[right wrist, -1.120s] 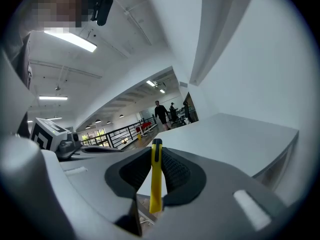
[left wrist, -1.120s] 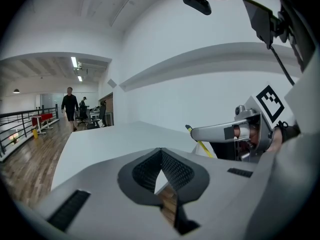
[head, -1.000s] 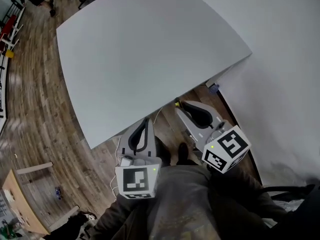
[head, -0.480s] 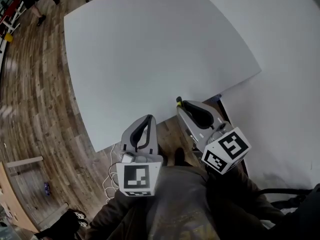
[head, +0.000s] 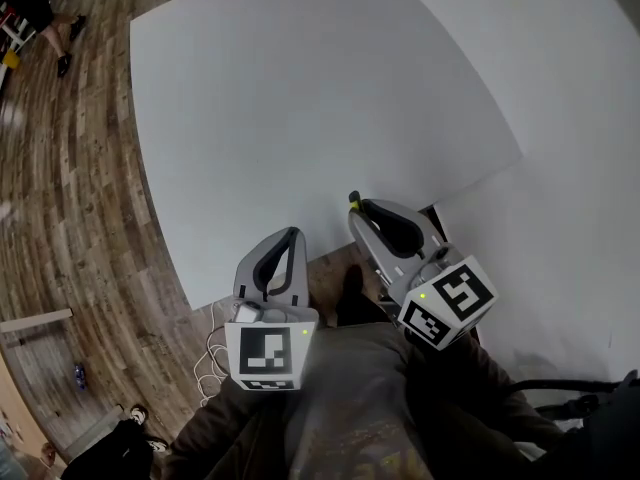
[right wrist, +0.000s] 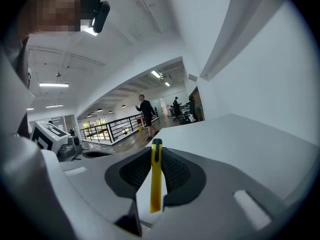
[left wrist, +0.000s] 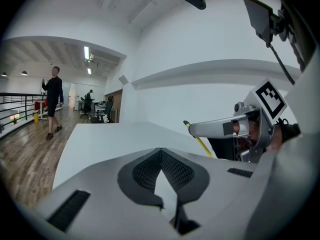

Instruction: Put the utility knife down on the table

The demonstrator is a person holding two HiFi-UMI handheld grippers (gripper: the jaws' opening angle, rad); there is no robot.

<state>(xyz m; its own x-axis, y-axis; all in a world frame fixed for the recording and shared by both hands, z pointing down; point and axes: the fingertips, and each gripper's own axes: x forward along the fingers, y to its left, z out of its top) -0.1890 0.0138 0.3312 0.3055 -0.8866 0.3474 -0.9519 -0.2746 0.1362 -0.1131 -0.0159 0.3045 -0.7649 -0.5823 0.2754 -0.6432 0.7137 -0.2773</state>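
A yellow utility knife (right wrist: 156, 179) stands upright between the black pads of my right gripper (right wrist: 156, 149), which is shut on it. In the head view only the knife's yellow tip (head: 353, 199) shows at the nose of the right gripper (head: 356, 205), just over the near edge of the white table (head: 300, 98). My left gripper (head: 291, 234) hangs at the same table edge, a little to the left. Its jaws meet with nothing between them (left wrist: 161, 151). From the left gripper view the knife (left wrist: 200, 141) sticks out of the right gripper (left wrist: 220, 128).
A white wall (head: 560, 148) runs close along the table's right side. Wooden floor (head: 70, 188) lies to the left, with white cables (head: 213, 360) below the table's corner. A person (right wrist: 145, 109) walks far off by a black railing (right wrist: 107, 129).
The head view has shifted, so the table sits a bit differently in frame. Both grippers stay at the table's near edge, and the right one still holds the knife.
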